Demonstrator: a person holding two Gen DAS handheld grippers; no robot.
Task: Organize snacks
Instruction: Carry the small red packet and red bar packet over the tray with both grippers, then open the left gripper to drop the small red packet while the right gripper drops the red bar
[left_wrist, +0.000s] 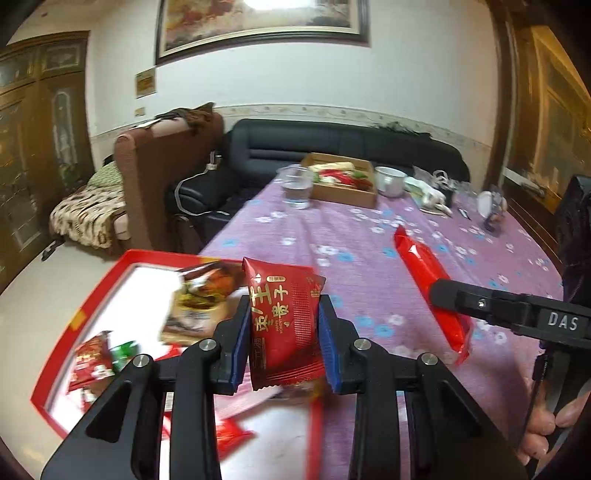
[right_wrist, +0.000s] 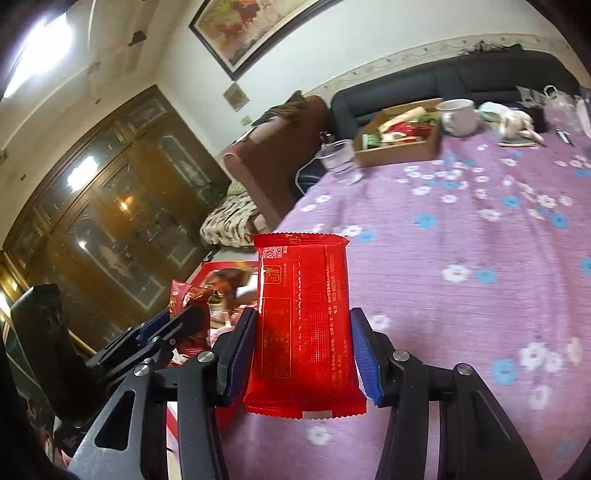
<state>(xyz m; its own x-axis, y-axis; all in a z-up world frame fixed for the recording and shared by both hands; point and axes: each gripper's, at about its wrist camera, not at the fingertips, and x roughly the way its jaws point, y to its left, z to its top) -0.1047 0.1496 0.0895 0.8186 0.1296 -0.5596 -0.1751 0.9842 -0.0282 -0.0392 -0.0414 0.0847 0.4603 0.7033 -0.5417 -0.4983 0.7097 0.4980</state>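
Observation:
My left gripper (left_wrist: 282, 317) is shut on a small dark-red snack packet (left_wrist: 286, 317) with gold lettering, held upright above the near corner of a red tray (left_wrist: 92, 291). The tray holds several other snack packets (left_wrist: 199, 299). My right gripper (right_wrist: 303, 332) is shut on a long bright-red packet (right_wrist: 303, 325), lifted over the purple flowered tablecloth (right_wrist: 461, 258). In the left wrist view that long red packet (left_wrist: 424, 277) and the right gripper (left_wrist: 448, 295) holding it show at the right. In the right wrist view the left gripper (right_wrist: 177, 317) and its dark-red packet (right_wrist: 188, 295) appear at the left.
At the table's far end stand a cardboard box of snacks (left_wrist: 343, 181), a clear plastic cup (left_wrist: 295, 186), a white mug (left_wrist: 389, 179) and some clutter (left_wrist: 436, 195). A dark sofa (left_wrist: 332, 140) and a brown armchair (left_wrist: 159, 177) lie beyond. A hand (left_wrist: 546, 428) grips the right tool.

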